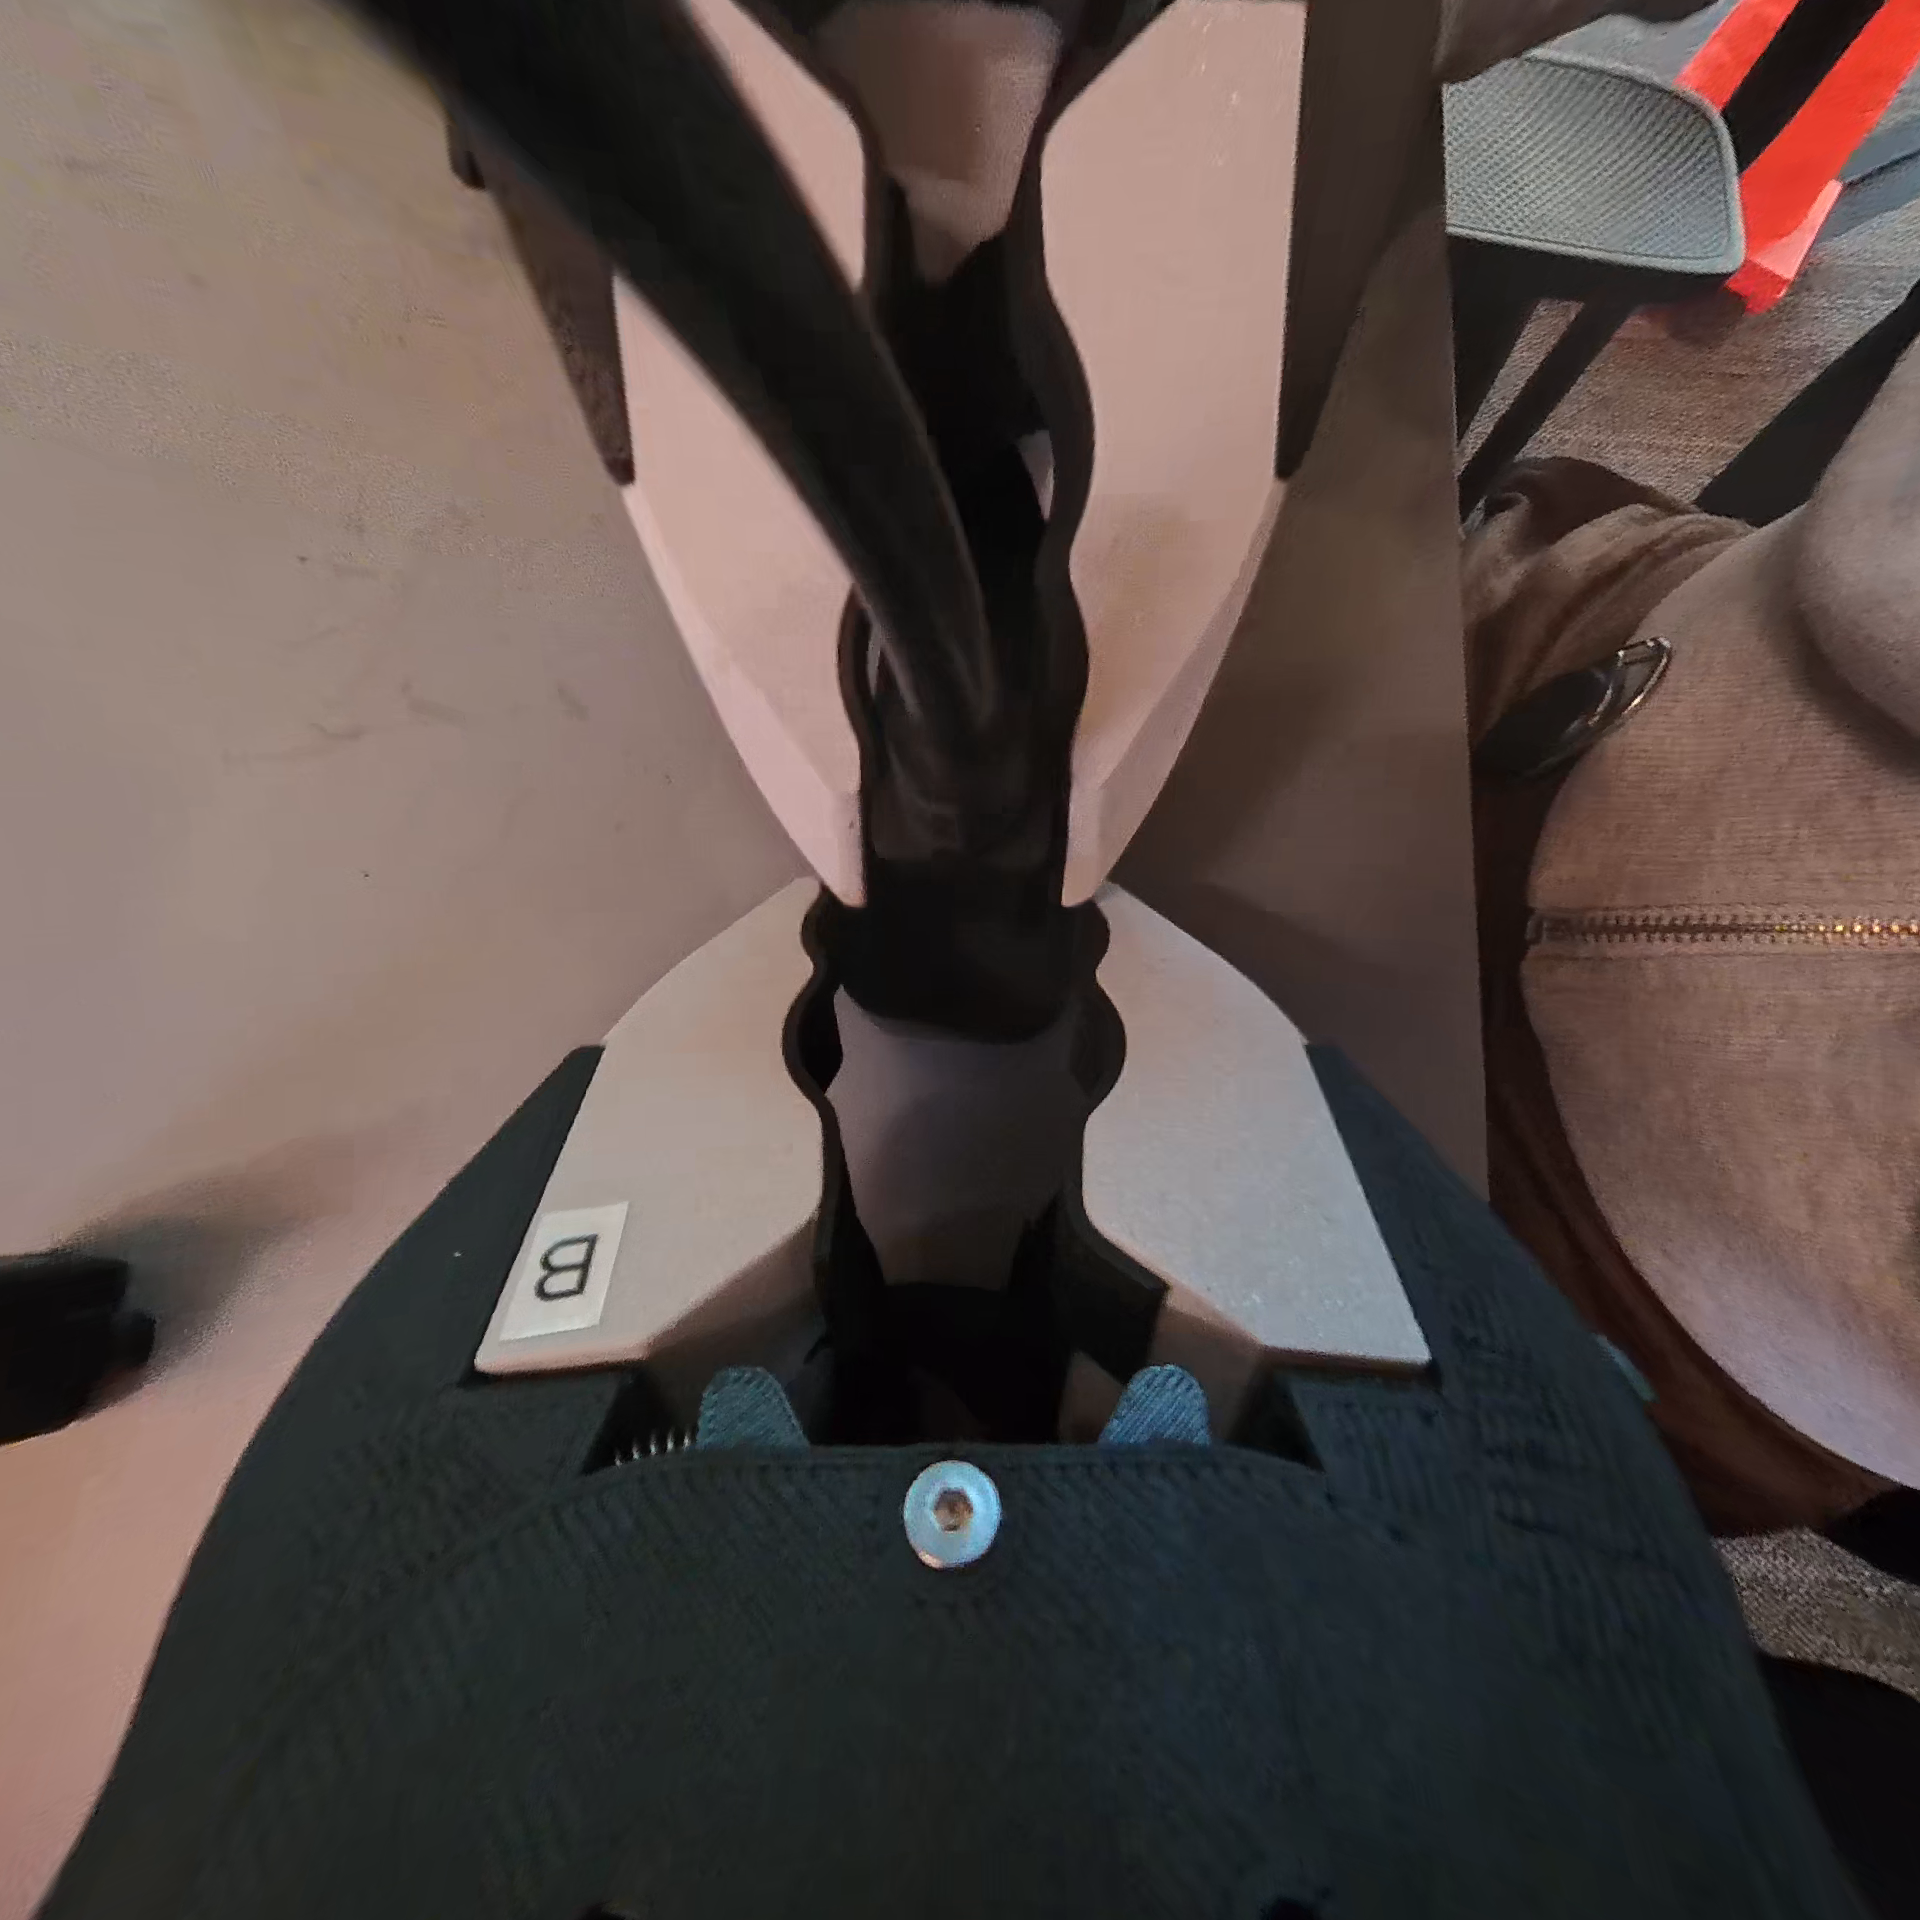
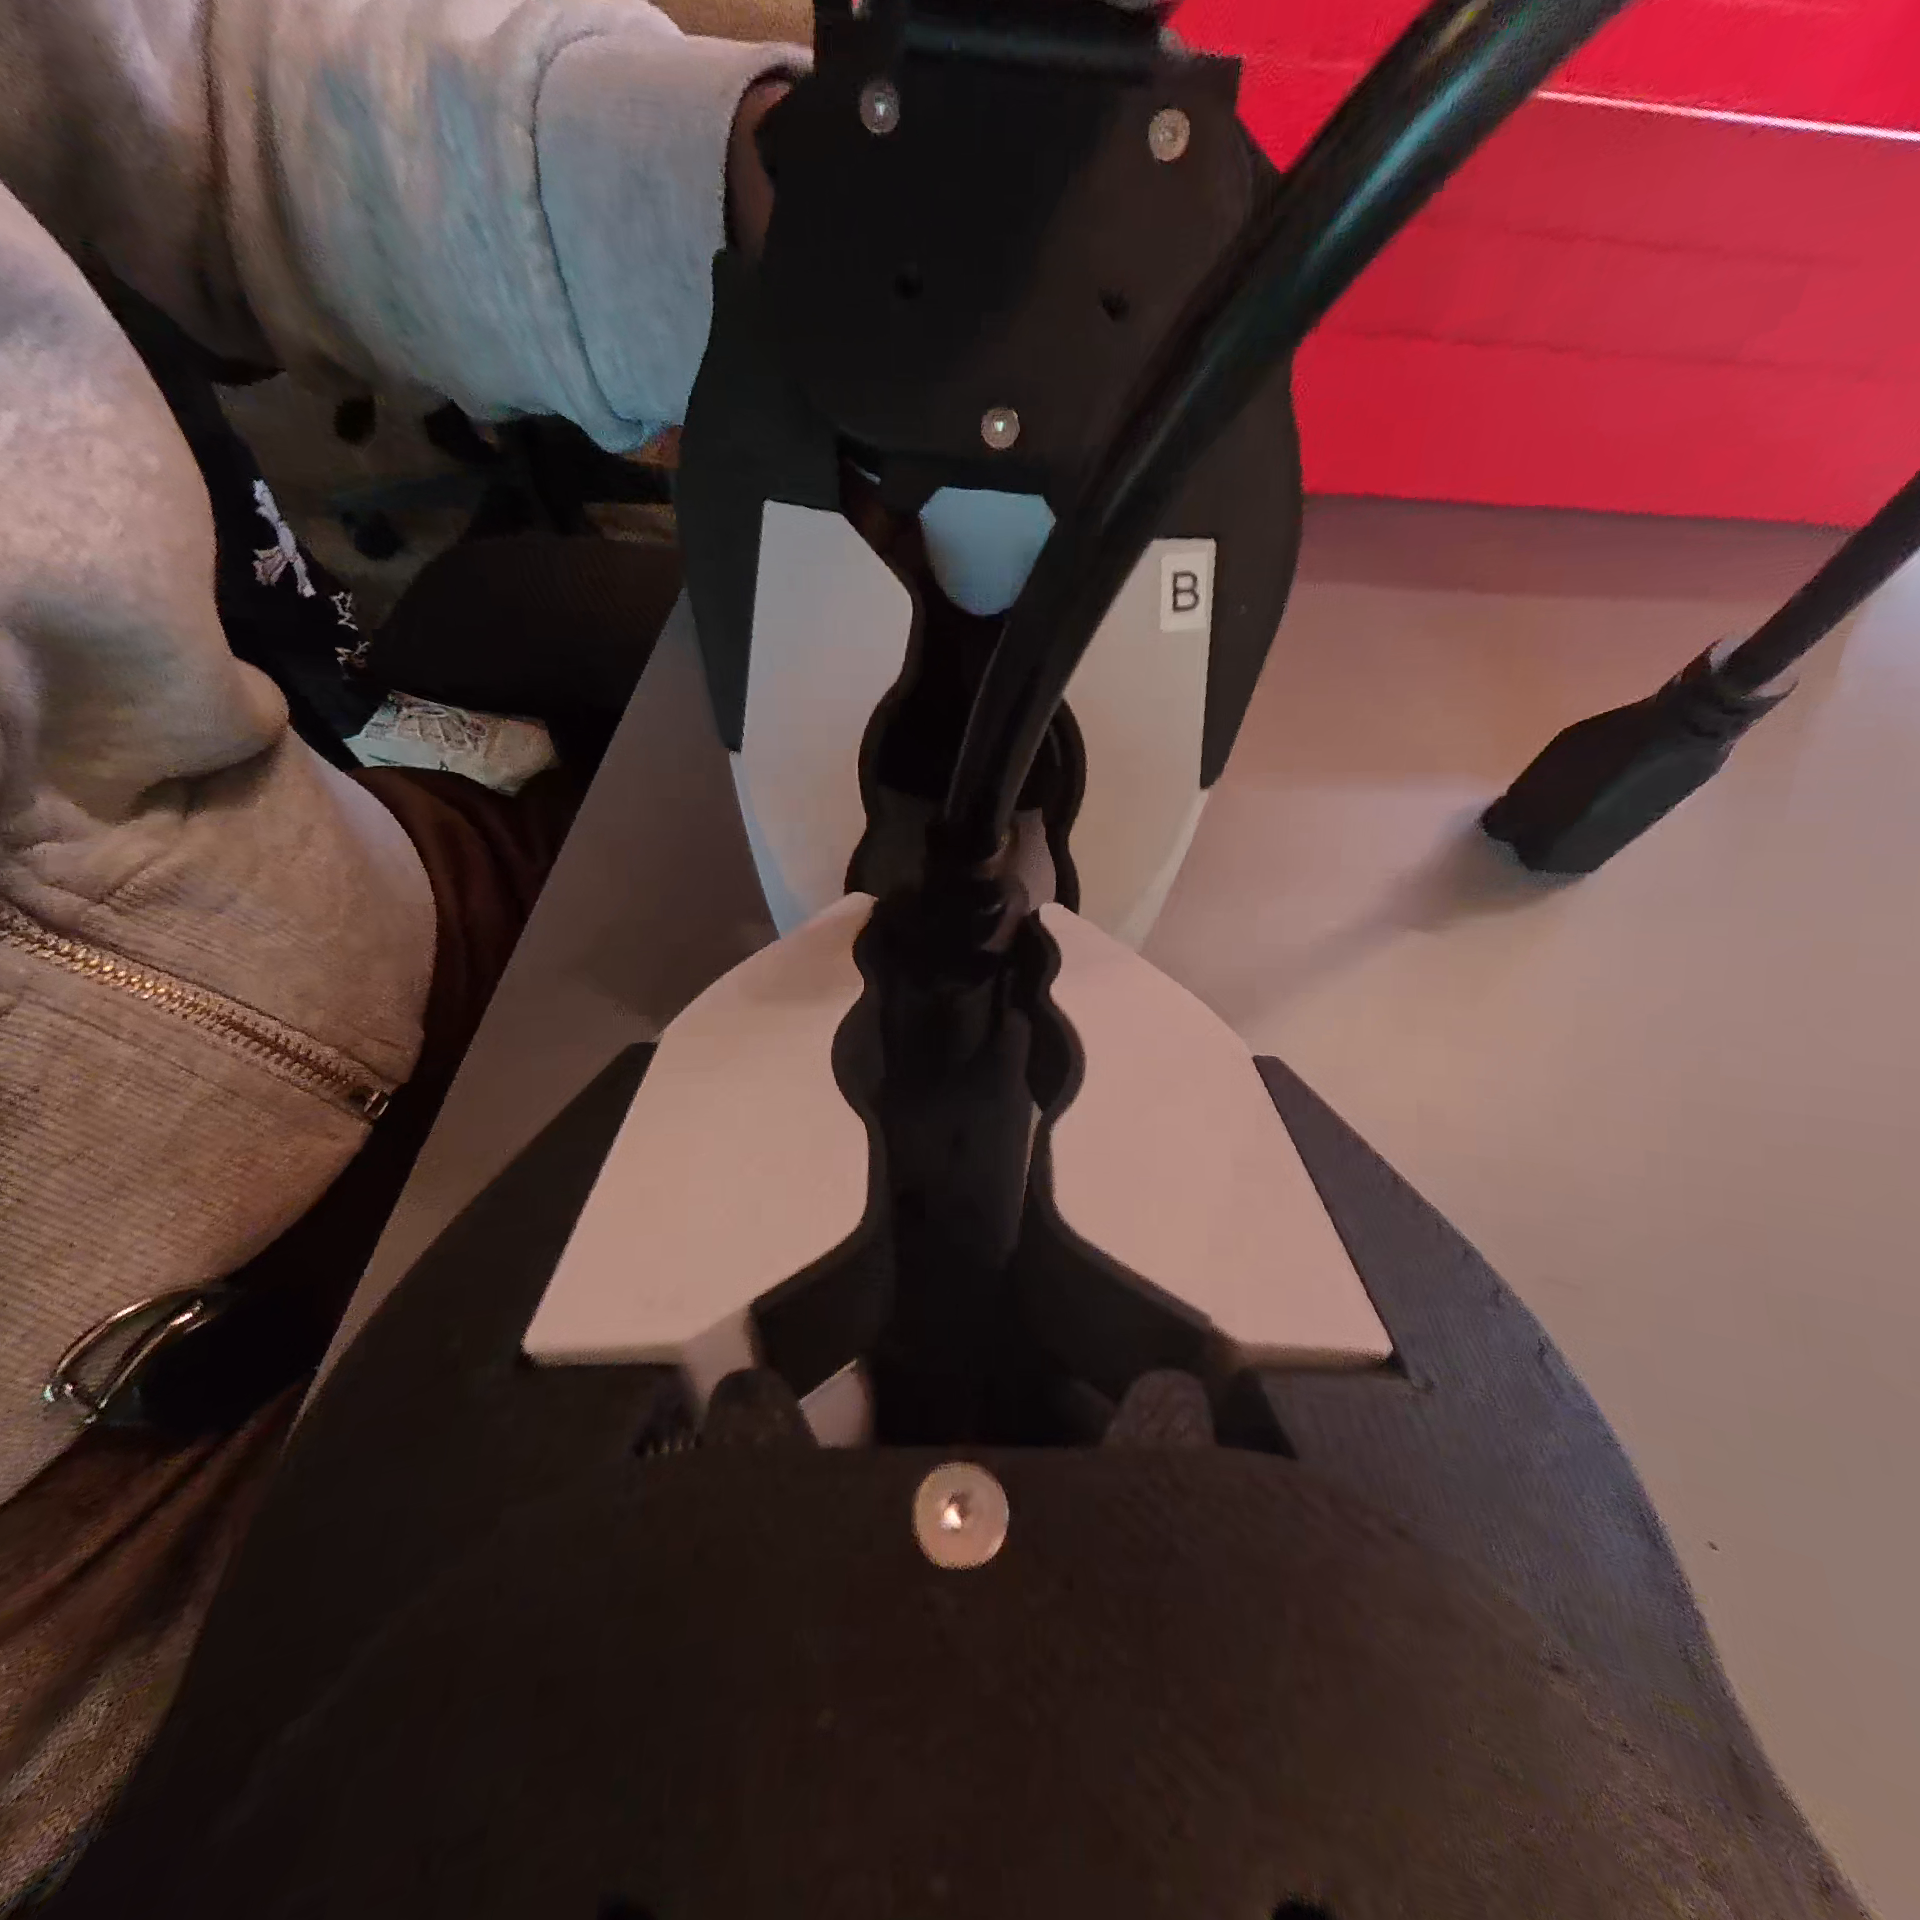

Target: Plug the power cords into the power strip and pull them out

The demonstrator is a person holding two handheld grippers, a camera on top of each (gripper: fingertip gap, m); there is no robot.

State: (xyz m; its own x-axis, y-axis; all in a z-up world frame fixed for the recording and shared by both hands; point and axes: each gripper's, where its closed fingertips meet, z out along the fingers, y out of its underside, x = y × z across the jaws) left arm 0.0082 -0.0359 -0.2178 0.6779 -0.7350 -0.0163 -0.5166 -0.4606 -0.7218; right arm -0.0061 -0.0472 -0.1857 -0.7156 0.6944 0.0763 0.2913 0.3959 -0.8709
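A black plug (image 1: pixel 945 971) is clamped between both grippers, which meet tip to tip above the pale table (image 1: pixel 312 623). My left gripper (image 1: pixel 956 935) is shut on the plug's end. My right gripper (image 1: pixel 966 883) comes in from the top and is shut on the plug's cord end (image 1: pixel 935 748). The black cord (image 1: pixel 790 364) arcs away to the upper left. In the right wrist view my right gripper (image 2: pixel 956 914) grips the black plug body (image 2: pixel 956 1091), the left gripper (image 2: pixel 961 894) faces it, and the cord (image 2: pixel 1195 395) rises to the upper right. No power strip is in view.
A second black plug (image 2: pixel 1600 790) with its cord lies on the table (image 2: pixel 1455 1143) to the right. A black object (image 1: pixel 62 1340) sits at the left edge. A person's grey zipped top (image 2: pixel 156 935) is beside the table edge. A red surface (image 2: pixel 1610 260) and a grey chair (image 1: pixel 1590 177) are behind.
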